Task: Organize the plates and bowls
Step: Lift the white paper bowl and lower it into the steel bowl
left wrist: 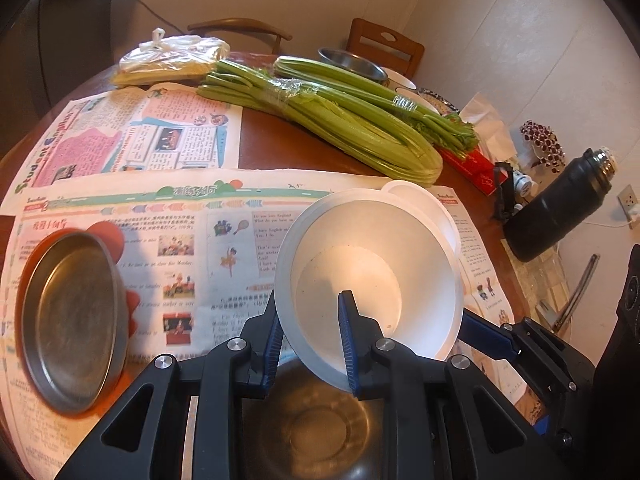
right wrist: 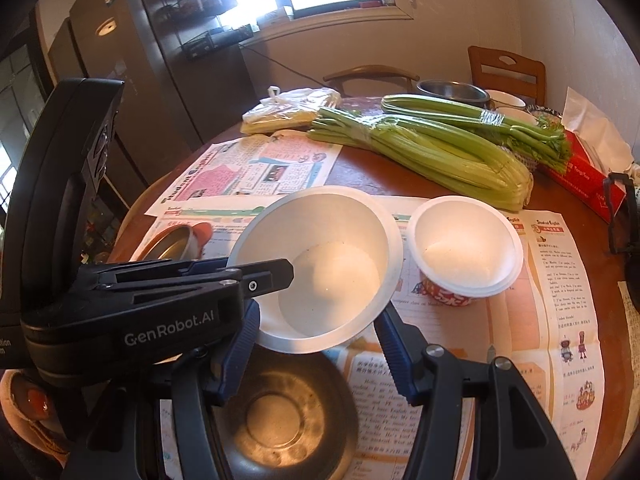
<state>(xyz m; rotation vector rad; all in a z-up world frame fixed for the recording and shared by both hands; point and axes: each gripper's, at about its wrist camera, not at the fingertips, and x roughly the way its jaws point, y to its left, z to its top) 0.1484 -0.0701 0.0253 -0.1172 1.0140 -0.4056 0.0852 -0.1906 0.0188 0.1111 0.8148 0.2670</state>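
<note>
**Left gripper** [left wrist: 310, 344]: closed on the near rim of the large white bowl [left wrist: 372, 264], one blue ribbed pad inside the wall and one outside. A pinch on the rim suits a thin, light wall.

**Right gripper** [right wrist: 318, 352]: jaws partly apart, flanking the tapered body of the same bowl just under its rim. They appear to press on it, probably to steady the far side.

**Large white bowl**: the task's thing, held tilted clear of the desk [right wrist: 360, 172] between both grippers. Smooth matte foam or plastic, wide flat lip, round flat base, empty. Judged mid-carry, on its way to being stacked or set down.

**Steel bowl** [right wrist: 288, 416]: directly below the white bowl. Dull brushed metal with a circular pressed base; a likely nesting place.

**Small white bowl** [right wrist: 466, 256]: just right of the white bowl, upright. Same white lip, with a red printed outer wall.

**Steel plate** [left wrist: 72, 320]: left of the white bowl. Shallow and scuffed, resting on something orange.

**Newspaper** [right wrist: 560, 280]: spread beneath the white bowl. Thin printed sheets, presumably there to protect the wood.

**Celery** [left wrist: 320, 120]: well behind the white bowl. Two long ribbed green bundles, each bound with clear wrap.
</note>
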